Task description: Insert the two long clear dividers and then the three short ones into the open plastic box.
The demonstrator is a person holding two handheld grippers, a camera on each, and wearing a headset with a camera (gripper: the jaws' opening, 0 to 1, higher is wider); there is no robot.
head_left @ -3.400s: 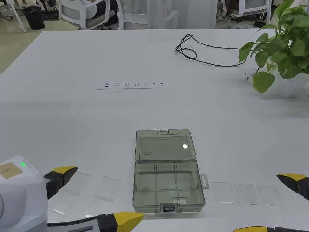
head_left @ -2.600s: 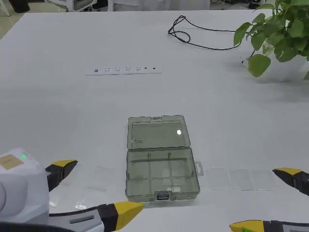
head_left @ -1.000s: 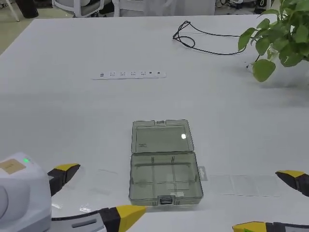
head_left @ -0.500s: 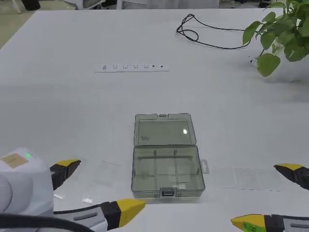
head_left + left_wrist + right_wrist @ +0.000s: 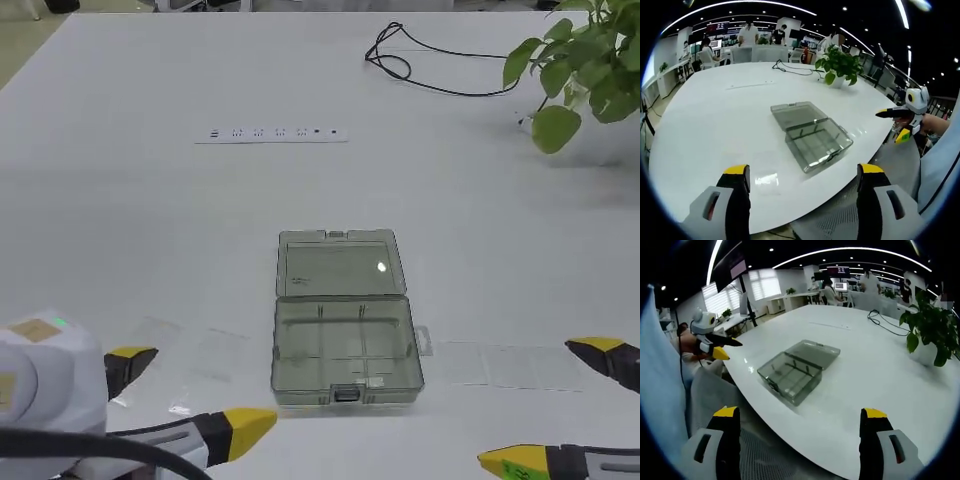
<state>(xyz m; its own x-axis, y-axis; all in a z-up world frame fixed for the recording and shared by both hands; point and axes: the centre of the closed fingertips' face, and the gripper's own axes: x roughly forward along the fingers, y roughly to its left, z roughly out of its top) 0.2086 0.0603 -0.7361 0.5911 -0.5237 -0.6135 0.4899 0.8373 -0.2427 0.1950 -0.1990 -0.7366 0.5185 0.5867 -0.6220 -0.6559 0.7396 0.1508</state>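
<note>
The task looks to be at its very beginning. The box (image 5: pixel 277 345) stands open on the table (image 5: pixel 150 230), near the front edge, and its lid (image 5: pixel 340 265) lies flat behind it. Inside the box I see some faint lines. They are too pale for me to tell if they are ribs of the box itself or something put in.

The dividers lie flat on the table, outside the box. The clear pieces to the left of it, which I take for the long dividers (image 5: pixel 215 350), are near the box but apart from it. The short dividers (image 5: pixel 510 365) lie in a row to the right of the box, and I count 3 of them, though faintly. All these pieces are hard to see against the white table.

The left gripper (image 5: pixel 192 388) hovers at the near edge, close to the long dividers. Its jaws are spread wide and there is nothing between them. In the left gripper view, 1 clear piece lies on the table just ahead of these jaws. The right gripper (image 5: pixel 545 403) is near the outer end of the short row, and its jaws are also wide apart and empty.

So I judge that 0 of the 5 dividers are in place. All the work is left: the 2 long ones first, then the 3 short ones.
</note>
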